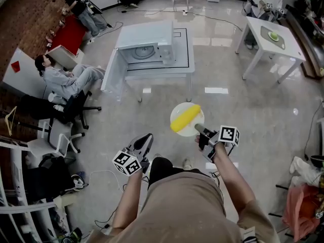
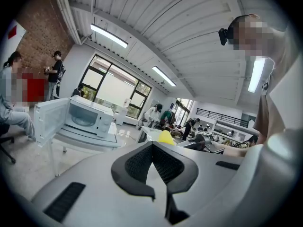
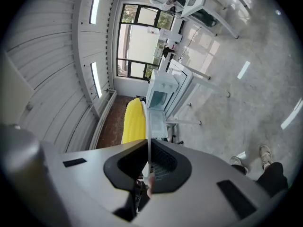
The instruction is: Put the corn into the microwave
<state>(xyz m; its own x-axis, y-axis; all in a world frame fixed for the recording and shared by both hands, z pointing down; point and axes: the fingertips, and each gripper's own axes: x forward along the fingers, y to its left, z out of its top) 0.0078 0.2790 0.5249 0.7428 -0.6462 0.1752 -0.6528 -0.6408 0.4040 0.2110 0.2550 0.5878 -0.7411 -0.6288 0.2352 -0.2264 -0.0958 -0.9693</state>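
Early days: right hand-held gripper (image 1: 198, 128) clamped on the plate (image 1: 179, 110) rim, corn (image 1: 185, 118) riding on it; left hand-held gripper (image 1: 146, 138) closed, empty; open microwave (image 1: 144, 47) at 12 o'clock, well apart.

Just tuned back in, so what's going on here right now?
A person is carrying the corn on a white plate. The right gripper is shut on the plate's rim and holds it above the floor. The left gripper is shut with nothing in it. The microwave stands ahead on a white table with its door open. The corn is not yet inside.
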